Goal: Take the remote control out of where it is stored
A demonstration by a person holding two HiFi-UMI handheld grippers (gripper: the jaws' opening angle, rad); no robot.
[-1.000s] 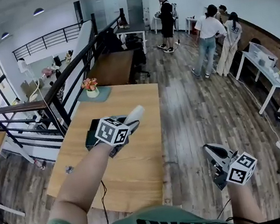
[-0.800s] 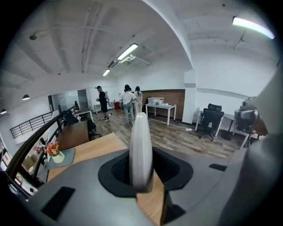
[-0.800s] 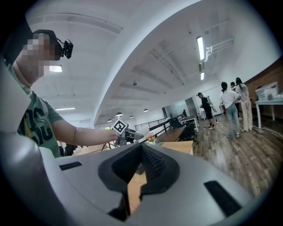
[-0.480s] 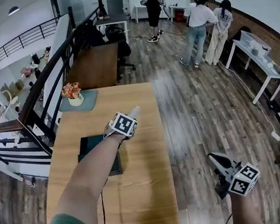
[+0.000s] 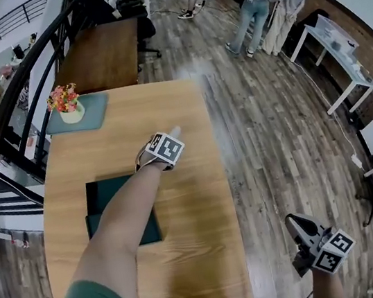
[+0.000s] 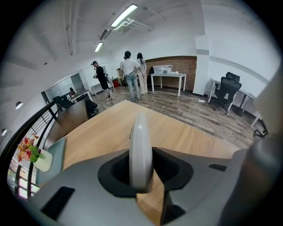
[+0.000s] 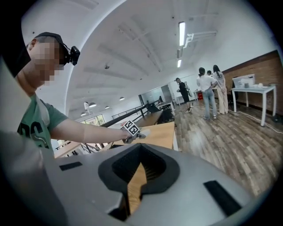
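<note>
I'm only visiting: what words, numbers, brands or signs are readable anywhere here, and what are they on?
No text can be read in full.
Print on the person's green shirt: dark letters, cut off at the edge, unreadable.
Marks on the cubes of the left gripper and right gripper: black-and-white square patterns, no letters.
On the remote control: no print can be made out.

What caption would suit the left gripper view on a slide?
Left gripper clamps a white remote control edge-on over a wooden table.
</note>
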